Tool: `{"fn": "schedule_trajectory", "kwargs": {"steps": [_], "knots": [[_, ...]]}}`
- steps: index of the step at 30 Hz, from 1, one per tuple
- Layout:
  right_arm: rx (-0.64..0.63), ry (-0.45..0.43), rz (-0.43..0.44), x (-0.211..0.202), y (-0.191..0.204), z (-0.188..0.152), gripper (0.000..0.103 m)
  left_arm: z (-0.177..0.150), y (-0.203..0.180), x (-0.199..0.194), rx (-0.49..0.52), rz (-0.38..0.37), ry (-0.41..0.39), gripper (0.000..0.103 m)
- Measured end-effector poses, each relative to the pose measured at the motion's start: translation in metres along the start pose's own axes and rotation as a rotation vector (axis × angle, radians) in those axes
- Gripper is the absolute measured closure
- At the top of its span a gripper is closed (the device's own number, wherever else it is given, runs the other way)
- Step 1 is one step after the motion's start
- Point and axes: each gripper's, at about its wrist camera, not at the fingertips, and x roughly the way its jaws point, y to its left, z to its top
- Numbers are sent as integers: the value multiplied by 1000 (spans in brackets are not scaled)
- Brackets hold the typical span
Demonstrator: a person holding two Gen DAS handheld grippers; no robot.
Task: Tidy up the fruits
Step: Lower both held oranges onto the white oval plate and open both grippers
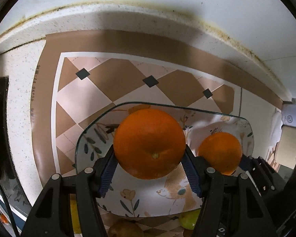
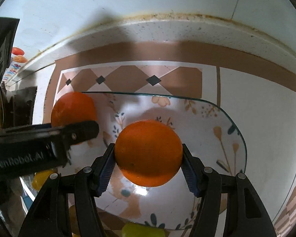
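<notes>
So right now I've got an orange in each set of tongs, both hovering over the flowery glass plate (image 1: 92,138), which is my landmark for everything here. The left tongs (image 1: 149,167) are clamped on the left orange (image 1: 149,142), blue pads pressed into its sides around the middle, stem end facing the camera, and it sits over the plate's left half. The right tongs (image 2: 148,165) are squeezed onto the right orange (image 2: 148,152) the same way, over the middle of the plate from that view. I grab them across the widest part on purpose, since round fruit loves to squirt out if you pinch too high or too low. From the right wrist camera you can see the left tongs poking in over the plate's left edge with their orange, so the two tools are close together but not touching (I think, fisheye makes that hard to call). I can't tell whether either orange is resting on the glass or just above it. My guess is the plate is where the oranges go, while the yellow-green fruit (image 1: 188,220) peeking out past the plate's near edge on the patterned mat (image 1: 108,79) over the speckled desk (image 1: 19,98) waits its turn. Main worry is letting go too early and having one roll off the rim.
</notes>
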Motion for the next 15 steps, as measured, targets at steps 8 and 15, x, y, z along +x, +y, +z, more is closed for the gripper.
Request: {"fn": "schedule_trajectory", "kwargs": {"steps": [8,15], "knots": [[-4,39,11,5,-1,18,35,3,8,1,-6,30,26,41],[23,57,-27,-5,-2,18,14,1,17,-11,-18,33,6,21]]}}
